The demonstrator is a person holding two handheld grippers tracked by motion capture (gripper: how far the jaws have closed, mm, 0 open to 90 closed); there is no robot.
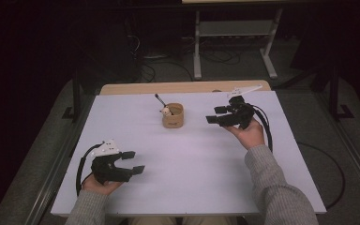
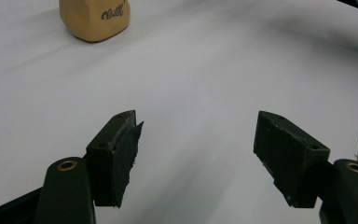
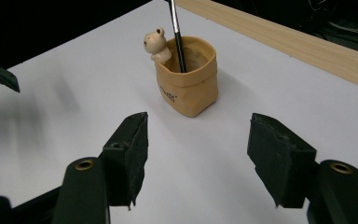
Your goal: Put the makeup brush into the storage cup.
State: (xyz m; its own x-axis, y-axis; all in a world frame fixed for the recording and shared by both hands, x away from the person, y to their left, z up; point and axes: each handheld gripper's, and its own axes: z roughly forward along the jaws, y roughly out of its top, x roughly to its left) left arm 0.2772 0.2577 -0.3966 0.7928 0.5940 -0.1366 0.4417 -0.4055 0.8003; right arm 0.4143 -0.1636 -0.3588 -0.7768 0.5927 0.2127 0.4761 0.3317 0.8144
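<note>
A tan bag-shaped pot [image 1: 173,116] stands on the white table top [image 1: 187,159] near the far middle, with a small bear figure [image 1: 166,111] on its rim and a dark pen [image 1: 160,99] standing in it. The right gripper view has the pot [image 3: 187,77], bear [image 3: 156,44] and pen [image 3: 176,33] just ahead. My right gripper [image 1: 214,115] is to the right of the pot, apart from it, open and empty [image 3: 196,140]. My left gripper [image 1: 133,161] rests at the near left, open and empty [image 2: 198,142]. The pot's base [image 2: 94,18] sits far ahead in the left gripper view.
A wooden strip [image 1: 183,87] runs along the table's far edge. Behind it on the dark floor stand a metal frame's legs [image 1: 234,47] and cables. A black cable [image 1: 265,126] trails from the right gripper. The other gripper's jaw tip [image 3: 0,74] pokes in at the left edge of the right gripper view.
</note>
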